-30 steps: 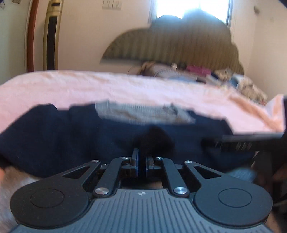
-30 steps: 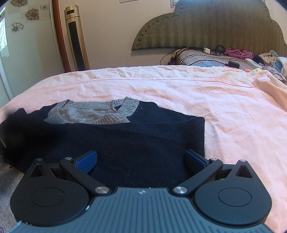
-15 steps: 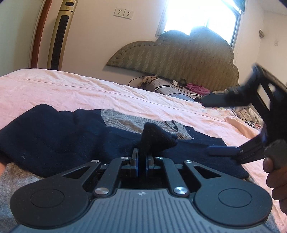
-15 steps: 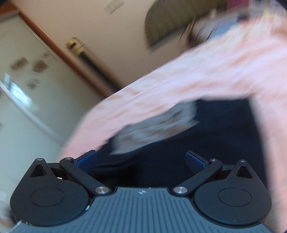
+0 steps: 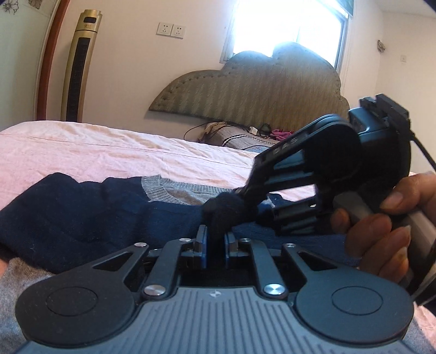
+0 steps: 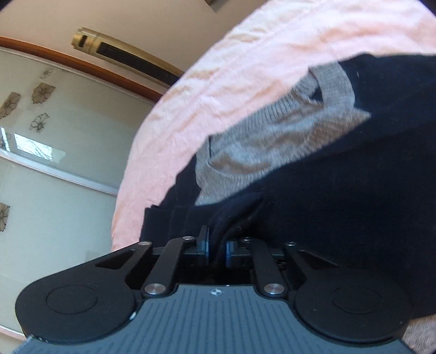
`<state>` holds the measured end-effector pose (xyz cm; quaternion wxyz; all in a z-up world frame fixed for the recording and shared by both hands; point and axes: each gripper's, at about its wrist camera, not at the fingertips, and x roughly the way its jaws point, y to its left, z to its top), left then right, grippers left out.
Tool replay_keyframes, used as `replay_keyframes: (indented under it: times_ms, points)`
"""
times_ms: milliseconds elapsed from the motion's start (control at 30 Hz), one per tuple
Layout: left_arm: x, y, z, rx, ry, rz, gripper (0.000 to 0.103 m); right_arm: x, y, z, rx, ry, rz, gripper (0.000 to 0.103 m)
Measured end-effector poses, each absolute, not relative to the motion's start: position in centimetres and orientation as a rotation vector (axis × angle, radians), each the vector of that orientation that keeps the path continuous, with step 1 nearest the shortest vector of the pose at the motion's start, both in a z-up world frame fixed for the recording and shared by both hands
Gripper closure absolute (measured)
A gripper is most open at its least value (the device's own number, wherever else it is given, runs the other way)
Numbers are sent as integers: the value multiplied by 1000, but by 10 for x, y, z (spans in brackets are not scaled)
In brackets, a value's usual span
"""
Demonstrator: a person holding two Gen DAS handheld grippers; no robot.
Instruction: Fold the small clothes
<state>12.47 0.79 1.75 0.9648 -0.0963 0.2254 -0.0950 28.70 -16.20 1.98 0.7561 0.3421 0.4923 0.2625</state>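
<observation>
A navy knitted sweater [image 5: 81, 212] with a grey collar [image 5: 174, 190] lies across the pink bed [image 5: 109, 152]. A pinched-up fold of its navy fabric [image 5: 220, 209] rises between the pads of my left gripper [image 5: 215, 243], whose jaws are opening, with the pads parted slightly around it. My right gripper [image 5: 242, 196], held by a hand [image 5: 381, 223], reaches in from the right, rolled on its side, and meets the top of that fold. In the right wrist view my right gripper [image 6: 216, 249] is closing, its blue pads on the navy fold [image 6: 234, 217] beside the grey collar [image 6: 272, 141].
A padded headboard [image 5: 245, 89] and a pile of clothes and cables [image 5: 245, 136] are at the far end of the bed. A gold tower fan [image 5: 79, 68] stands by the wall on the left. A bright window [image 5: 286, 24] is behind the headboard.
My right gripper swung in from the right, rolled over and went from wide open to closed on the raised fold. My left gripper's pads parted a little around the same fold.
</observation>
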Motion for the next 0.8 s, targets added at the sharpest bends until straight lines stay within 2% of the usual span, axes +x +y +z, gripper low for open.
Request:
replay_keyframes:
  times_ms: [33,67,100,133,167,367,433,500,533,567,600,800]
  points:
    - [124,9,18,-198,449,-183,65,288,-167,24,750,1057,578,88]
    - [122,10,19,-204,438,-173,51,288,-172,29,748,1037,587,88]
    - [119,12,20,-215,415,-158,22,289,-178,36,737,1015,593,88]
    - [116,15,22,-228,384,-140,5,290,-187,41,729,996,593,89]
    - [112,18,23,-241,352,-122,3,291,-197,47,723,979,588,89]
    - [117,23,22,-265,361,-86,2,291,-273,46,788,953,493,90]
    - [115,23,23,-261,344,-81,2,287,-279,33,843,994,509,85]
    - [115,27,23,-277,339,-68,2,281,-271,23,887,1025,547,69]
    - [116,31,22,-297,341,-49,2,279,-265,20,903,1029,567,42]
    - [117,35,22,-322,345,-22,2,276,-257,18,913,1026,587,24]
    - [117,41,21,-350,346,6,2,274,-246,17,919,1032,612,19]
    - [121,66,14,-491,370,83,2,280,-201,2,875,1123,614,31]
